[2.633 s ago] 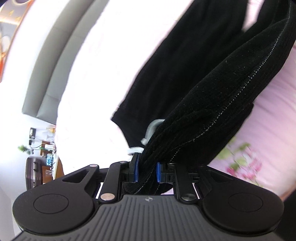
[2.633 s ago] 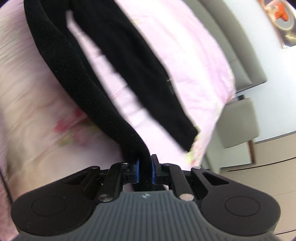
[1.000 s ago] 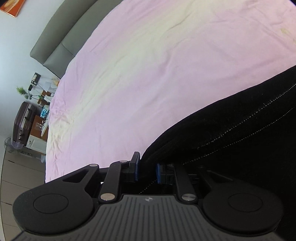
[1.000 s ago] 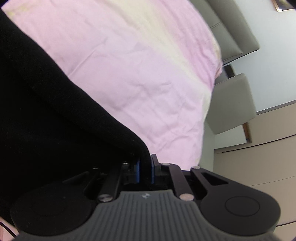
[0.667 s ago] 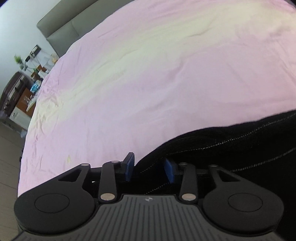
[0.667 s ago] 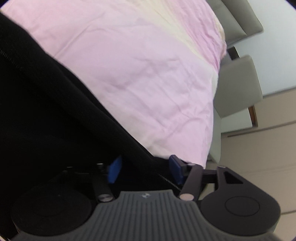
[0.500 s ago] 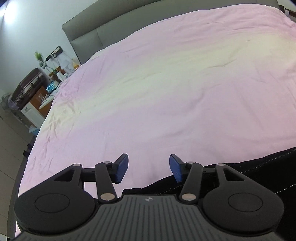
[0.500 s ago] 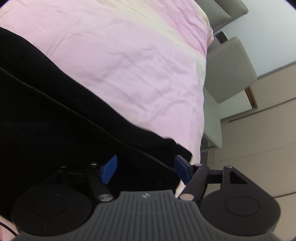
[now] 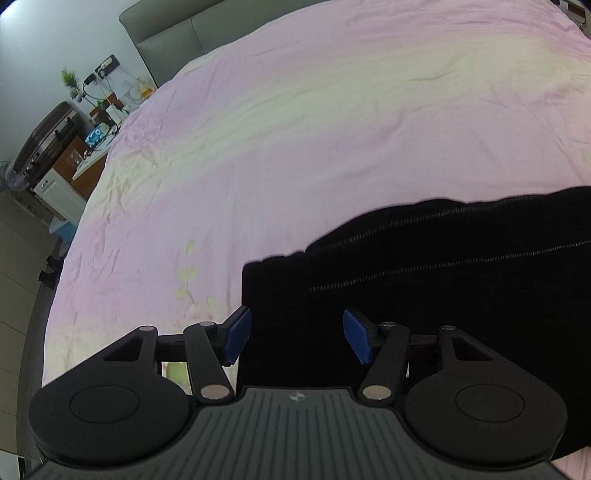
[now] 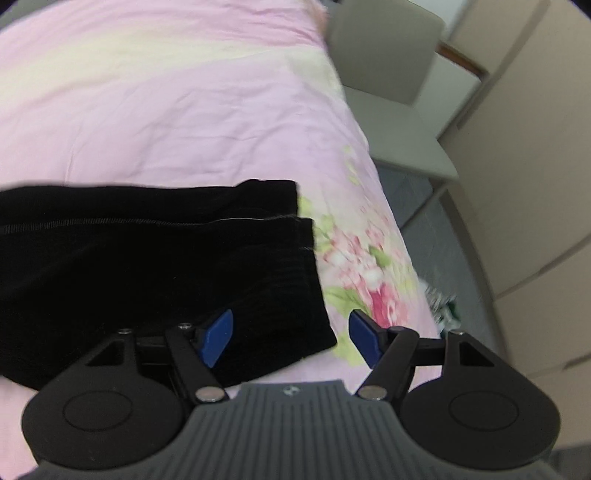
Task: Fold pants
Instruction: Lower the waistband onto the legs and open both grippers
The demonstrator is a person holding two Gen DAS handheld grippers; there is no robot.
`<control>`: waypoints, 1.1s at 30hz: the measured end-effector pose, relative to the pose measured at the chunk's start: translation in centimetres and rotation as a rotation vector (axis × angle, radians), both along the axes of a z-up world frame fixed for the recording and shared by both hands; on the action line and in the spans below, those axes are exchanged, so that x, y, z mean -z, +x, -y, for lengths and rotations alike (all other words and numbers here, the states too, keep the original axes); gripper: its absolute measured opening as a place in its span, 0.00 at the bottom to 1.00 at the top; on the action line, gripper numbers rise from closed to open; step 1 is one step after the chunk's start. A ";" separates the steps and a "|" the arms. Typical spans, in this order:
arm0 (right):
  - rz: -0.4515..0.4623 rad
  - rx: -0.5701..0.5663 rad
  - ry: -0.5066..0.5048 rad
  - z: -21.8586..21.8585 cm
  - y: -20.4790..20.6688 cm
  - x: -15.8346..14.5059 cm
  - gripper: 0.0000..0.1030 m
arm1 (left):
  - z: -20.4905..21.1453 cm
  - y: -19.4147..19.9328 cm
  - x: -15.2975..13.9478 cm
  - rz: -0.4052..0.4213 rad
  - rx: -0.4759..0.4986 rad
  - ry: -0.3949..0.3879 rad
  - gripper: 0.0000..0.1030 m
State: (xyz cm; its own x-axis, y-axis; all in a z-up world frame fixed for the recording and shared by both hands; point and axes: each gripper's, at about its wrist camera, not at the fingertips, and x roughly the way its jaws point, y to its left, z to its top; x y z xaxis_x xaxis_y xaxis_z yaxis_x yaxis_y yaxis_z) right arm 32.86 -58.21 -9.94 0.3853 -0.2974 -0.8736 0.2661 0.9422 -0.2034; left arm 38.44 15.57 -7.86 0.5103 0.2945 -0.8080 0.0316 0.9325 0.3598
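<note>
The black ribbed pants [image 9: 443, 266] lie folded flat on the pink bedsheet [image 9: 295, 129], near the bed's front edge. In the right wrist view the pants [image 10: 147, 258] show stacked layers with their right end near the floral print. My left gripper [image 9: 297, 338] is open and empty, raised just above the pants' left end. My right gripper [image 10: 291, 341] is open and empty, raised above the pants' right corner. Neither gripper touches the cloth.
A grey headboard [image 9: 177, 29] stands at the far end of the bed. A nightstand with clutter and a dark suitcase [image 9: 44, 136] stand at the left. A grey chair [image 10: 391, 85] and beige cupboards [image 10: 524, 166] stand at the right of the bed.
Both grippers laid the pants down on the bed, opened and let go of the cloth. They have drawn back and up from the folded pants.
</note>
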 end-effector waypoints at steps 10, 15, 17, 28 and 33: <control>0.130 0.261 0.334 4.1 -0.7 4.0 0.46 | 0.4 -1.2 2.8 -0.037 -0.088 0.015 0.64; 0.221 0.421 0.377 5.4 -0.8 5.4 0.26 | 0.9 -0.8 3.0 -0.046 -0.102 0.041 0.62; 0.219 0.360 0.326 4.4 -0.6 4.4 0.14 | 1.0 -0.8 2.9 -0.046 -0.097 0.047 0.60; 0.172 0.291 0.142 5.2 -2.5 3.2 0.08 | 1.8 -1.1 2.9 -0.019 -0.080 0.054 0.55; 0.208 0.233 0.117 5.0 -3.0 5.3 0.13 | 1.9 0.0 3.4 -0.028 -0.103 0.068 0.53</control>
State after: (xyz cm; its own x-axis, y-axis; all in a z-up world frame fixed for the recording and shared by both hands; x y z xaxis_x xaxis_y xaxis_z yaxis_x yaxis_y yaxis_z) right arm 29.87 -63.21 -15.27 0.4920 -0.3011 -0.8169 0.5020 0.8647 -0.0163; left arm 38.47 13.65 -11.31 0.4517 0.3987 -0.7981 -0.0525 0.9049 0.4224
